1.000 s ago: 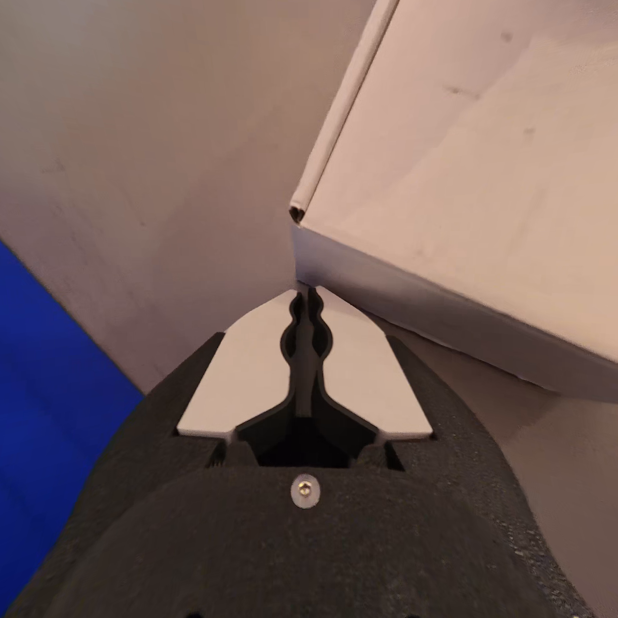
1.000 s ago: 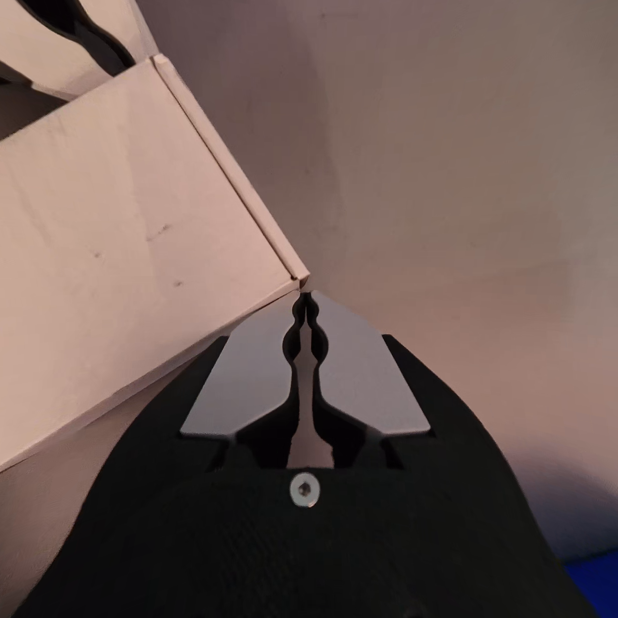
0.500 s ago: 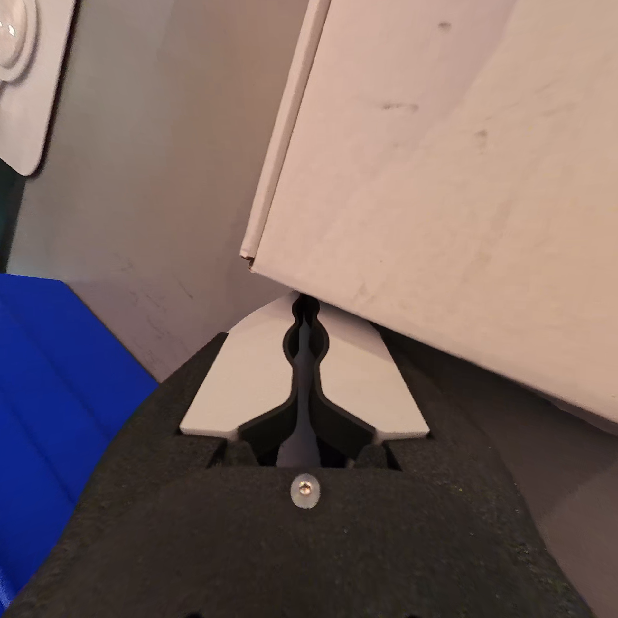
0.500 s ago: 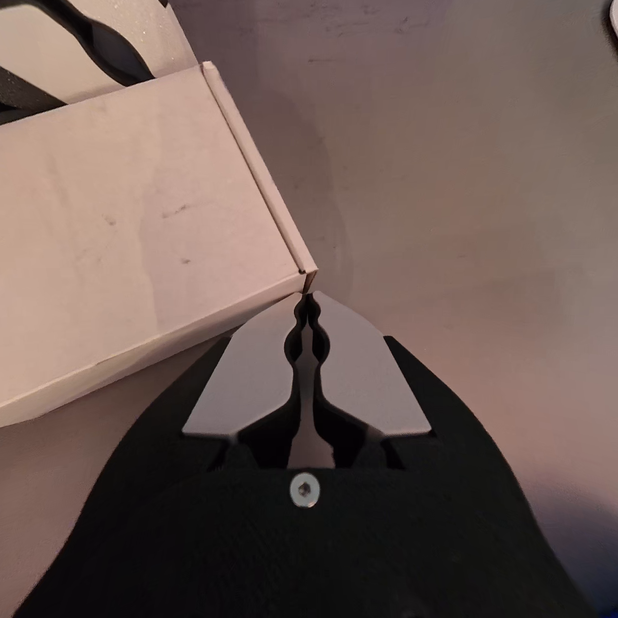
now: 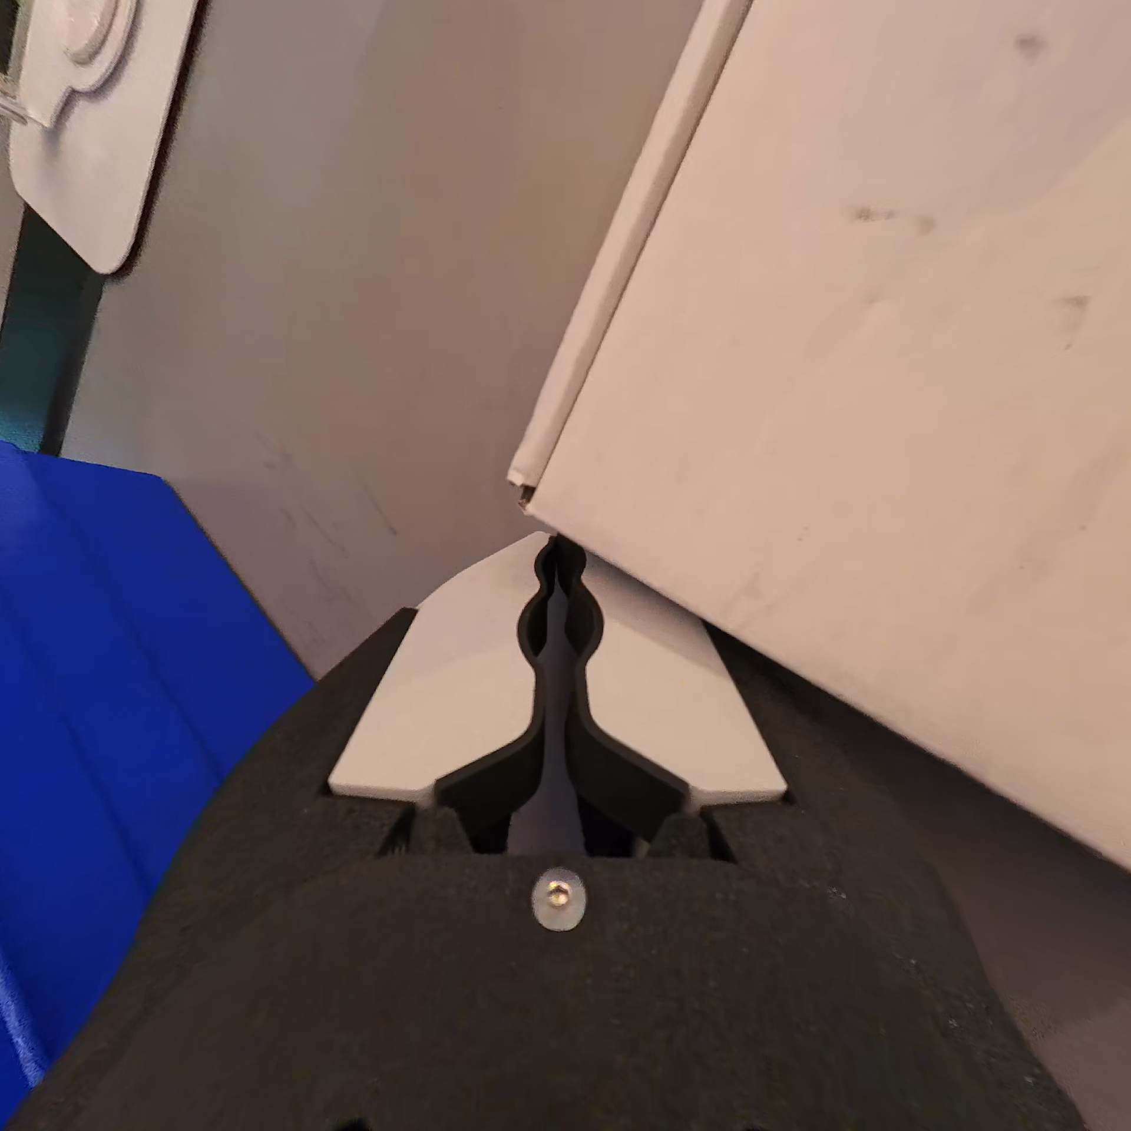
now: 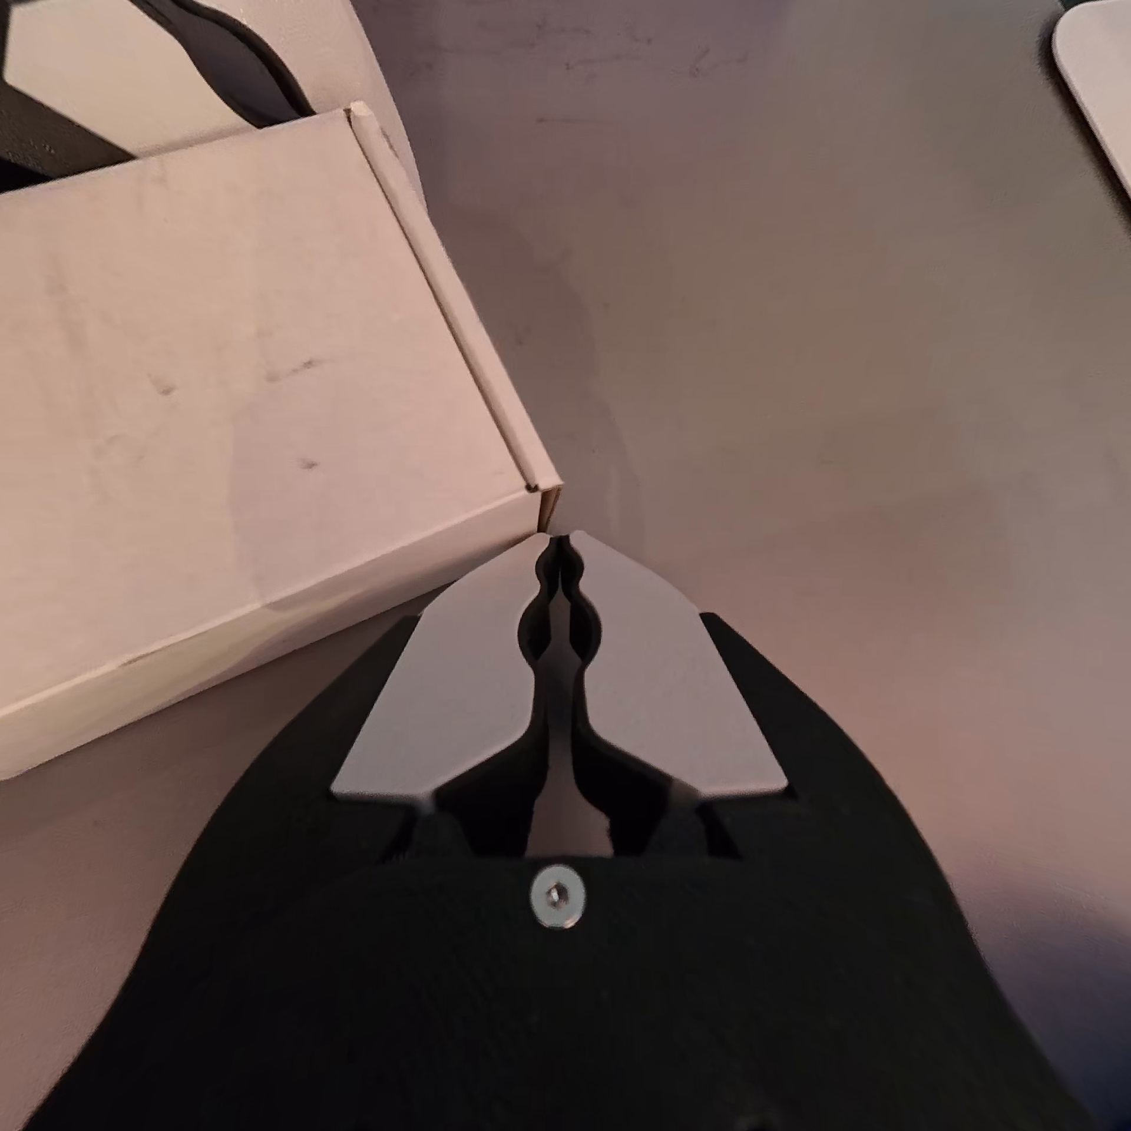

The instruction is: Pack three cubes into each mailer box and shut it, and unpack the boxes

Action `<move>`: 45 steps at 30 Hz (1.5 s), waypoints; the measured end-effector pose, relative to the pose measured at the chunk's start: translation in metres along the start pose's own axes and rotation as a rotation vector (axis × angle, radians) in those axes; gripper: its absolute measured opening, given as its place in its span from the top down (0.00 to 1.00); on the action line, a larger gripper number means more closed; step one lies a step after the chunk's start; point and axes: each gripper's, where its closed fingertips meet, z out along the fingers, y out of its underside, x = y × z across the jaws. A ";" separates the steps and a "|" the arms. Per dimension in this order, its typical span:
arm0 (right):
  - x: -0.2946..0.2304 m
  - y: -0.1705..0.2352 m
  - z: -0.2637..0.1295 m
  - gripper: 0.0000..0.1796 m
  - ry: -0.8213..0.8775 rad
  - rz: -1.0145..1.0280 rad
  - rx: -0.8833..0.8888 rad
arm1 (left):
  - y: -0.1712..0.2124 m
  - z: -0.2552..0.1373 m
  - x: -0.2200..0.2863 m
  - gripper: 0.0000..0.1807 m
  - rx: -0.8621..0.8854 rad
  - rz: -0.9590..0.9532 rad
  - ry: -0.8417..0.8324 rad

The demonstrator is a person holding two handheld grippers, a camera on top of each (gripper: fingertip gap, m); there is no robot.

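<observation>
Left wrist view, gripper: left gripper (image 5: 558, 541) had its jaws closed on nothing, the tips meeting just under the near corner of the box (image 5: 857, 428).
Left wrist view, box: closed white mailer, lid down, filling the right and upper right of the view; its near edge overlapped the right fingertip, so tip and corner were touching or nearly so.
Left wrist view, surroundings: grey tabletop (image 5: 343, 318) to the left, a blue sheet (image 5: 104, 704) at the lower left, a white plate-like part (image 5: 85, 134) at the top left corner.
Right wrist view, gripper: right gripper (image 6: 560, 538) also had closed, empty jaws, the tips just below the opposite near corner of the box (image 6: 245, 379).
Right wrist view, box: it lay to the left and ahead, its long axis running leftward toward the left gripper (image 6: 183, 79), which showed beyond the far edge at the top left.
Right wrist view, surroundings: bare tabletop (image 6: 795, 367) to the right, a pale rounded object (image 6: 1101, 79) at the top right edge.
Key relation: box sat between the two grippers, one closed tip at each near corner, neither clearly nearer.
Judgement: lid was already shut; whether cubes were inside could not be told. Reopening would likely call for a tip under the front lid edge.
</observation>
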 end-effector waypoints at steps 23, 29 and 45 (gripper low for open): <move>-0.020 0.011 -0.024 1.00 0.094 0.143 -0.062 | 0.007 -0.023 0.023 1.00 0.048 -0.126 0.133; -0.040 0.017 -0.019 1.00 -0.006 0.168 -0.107 | 0.001 -0.015 0.028 1.00 0.027 -0.093 0.127; -0.039 0.025 -0.027 1.00 0.127 0.234 -0.123 | 0.016 -0.032 0.030 1.00 0.011 -0.163 0.143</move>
